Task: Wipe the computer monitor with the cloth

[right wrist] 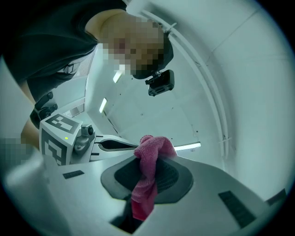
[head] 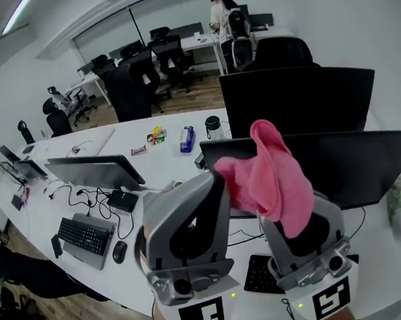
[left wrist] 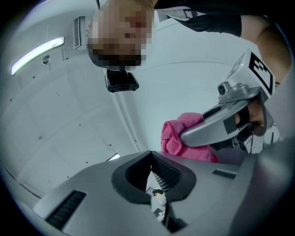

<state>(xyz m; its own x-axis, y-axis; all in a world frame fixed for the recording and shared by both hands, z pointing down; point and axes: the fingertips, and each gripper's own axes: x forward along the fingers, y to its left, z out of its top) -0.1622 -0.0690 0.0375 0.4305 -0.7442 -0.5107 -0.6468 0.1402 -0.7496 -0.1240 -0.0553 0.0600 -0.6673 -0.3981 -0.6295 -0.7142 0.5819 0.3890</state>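
Nearest the camera, low in the head view, the two grippers are raised side by side with their marker cubes at the bottom edge. The left gripper (head: 205,198) has its jaws drawn together with nothing between them. Just beside it, the right gripper (head: 312,240) is clamped on a pink cloth (head: 268,178). The cloth is pinched low between the jaws and bunches up above their tips in a loose fold. In the head view this fold overlaps the lower edge of the nearest black monitor (head: 358,166). Both gripper views look upward at a white ceiling with strip lights, and each shows the other gripper beside it. A black keyboard (head: 258,275) lies on the white desk (head: 160,159) below the right gripper. To the left sit another keyboard (head: 81,236), a black mouse (head: 119,251) and a second monitor (head: 93,171) with cables trailing around it. A third dark monitor (head: 298,98) stands behind the nearest one. Further along the desk lie a blue packet (head: 187,139), a small lidded jar (head: 214,127) and some snack wrappers (head: 156,134). Beyond are black office chairs (head: 134,81) on a wooden floor. A person (head: 227,21) stands at a far desk by the back wall.
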